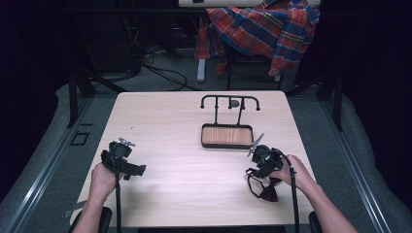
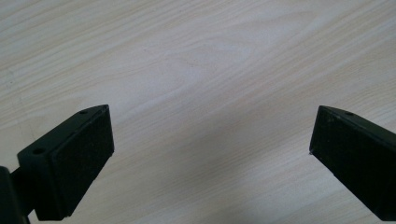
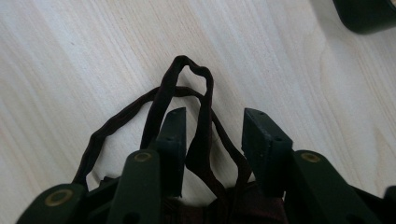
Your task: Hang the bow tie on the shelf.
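- The big light wooden table point(image 1: 194, 141) takes up most of the high view, with dark floor around it and a red-and-blue plaid shirt point(image 1: 265, 29) draped over a chair behind it.
- Next biggest is the black metal hanging stand with a wood-lined tray base point(image 1: 227, 135), sitting on the far right part of the table. Its top bar with hooked ends looks bare, nothing hanging on it as far as I can tell.
- The left gripper point(image 1: 127, 143) hovers over the near left of the table, well apart from everything. In the left gripper view point(image 2: 210, 135) its jaws stand wide apart over plain wood, so it's idle and holding nothing.
- The right gripper point(image 1: 256, 145) is at the near right, just in front of the stand's tray. In the right gripper view point(image 3: 212, 123) the jaws are partly spread, with a loop of strap between them; they aren't pinched onto it yet.
- Smallest thing: the dark maroon bow tie with a thin looped strap point(image 1: 265, 189), lying on the table right by the right hand, near the front edge. Up close the strap point(image 3: 187, 88) arches up between the jaw tips and trails back to the bow under the gripper.
- Progress-wise, I'd say this is early: the tie is still on the table, not lifted, not on the stand. Left to do is probably closing on the strap, lifting it, and hooking it over the bar.
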A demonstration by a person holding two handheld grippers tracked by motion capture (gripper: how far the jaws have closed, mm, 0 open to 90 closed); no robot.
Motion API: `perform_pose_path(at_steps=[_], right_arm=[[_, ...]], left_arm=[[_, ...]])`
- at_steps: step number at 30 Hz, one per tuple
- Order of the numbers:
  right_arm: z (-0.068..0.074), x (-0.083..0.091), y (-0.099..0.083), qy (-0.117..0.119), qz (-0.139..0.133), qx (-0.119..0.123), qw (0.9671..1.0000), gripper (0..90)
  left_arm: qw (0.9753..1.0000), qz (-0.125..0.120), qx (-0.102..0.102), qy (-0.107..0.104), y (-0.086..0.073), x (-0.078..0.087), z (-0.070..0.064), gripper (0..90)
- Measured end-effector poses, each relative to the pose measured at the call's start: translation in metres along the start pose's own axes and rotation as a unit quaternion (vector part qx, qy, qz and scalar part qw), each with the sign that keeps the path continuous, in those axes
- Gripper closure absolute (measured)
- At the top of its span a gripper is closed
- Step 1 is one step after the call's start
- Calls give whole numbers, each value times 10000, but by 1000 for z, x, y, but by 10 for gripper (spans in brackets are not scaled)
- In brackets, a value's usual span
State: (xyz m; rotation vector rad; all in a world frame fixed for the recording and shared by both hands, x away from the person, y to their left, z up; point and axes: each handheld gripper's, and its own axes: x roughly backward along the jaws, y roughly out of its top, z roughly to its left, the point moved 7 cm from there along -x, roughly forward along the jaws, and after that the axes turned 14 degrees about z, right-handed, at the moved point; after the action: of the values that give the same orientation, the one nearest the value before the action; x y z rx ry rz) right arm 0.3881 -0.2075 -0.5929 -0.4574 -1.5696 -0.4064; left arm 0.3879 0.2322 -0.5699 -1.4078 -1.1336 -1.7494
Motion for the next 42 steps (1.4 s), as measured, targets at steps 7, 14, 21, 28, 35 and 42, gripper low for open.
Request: perform_pose_path(at_steps=[7,14,21,28,35,42], right_arm=[[-1,-10,-1,-17,142,-77,9999,672],[-3,-15,-3,-169,284,-84,9994,772],[-5,-17,-6,-214,400,-185,9988,866],[-13,-13,-11,-324,329,-489,9977,889],[-20,-3,-16,-311,83,-841,9959,893],[-20,14,-22,-431,-295,-1166,9918,893]], left_arm=[[10000,21,-34,22,0,0,-1,0],[10000,23,-48,44,0,-1,-2,0],[10000,29,-42,43,0,-2,-2,0],[10000,31,-54,48,0,-1,-3,0],[10000,5,-55,58,0,-1,-2,0],[10000,-5,-55,59,0,-1,-2,0]])
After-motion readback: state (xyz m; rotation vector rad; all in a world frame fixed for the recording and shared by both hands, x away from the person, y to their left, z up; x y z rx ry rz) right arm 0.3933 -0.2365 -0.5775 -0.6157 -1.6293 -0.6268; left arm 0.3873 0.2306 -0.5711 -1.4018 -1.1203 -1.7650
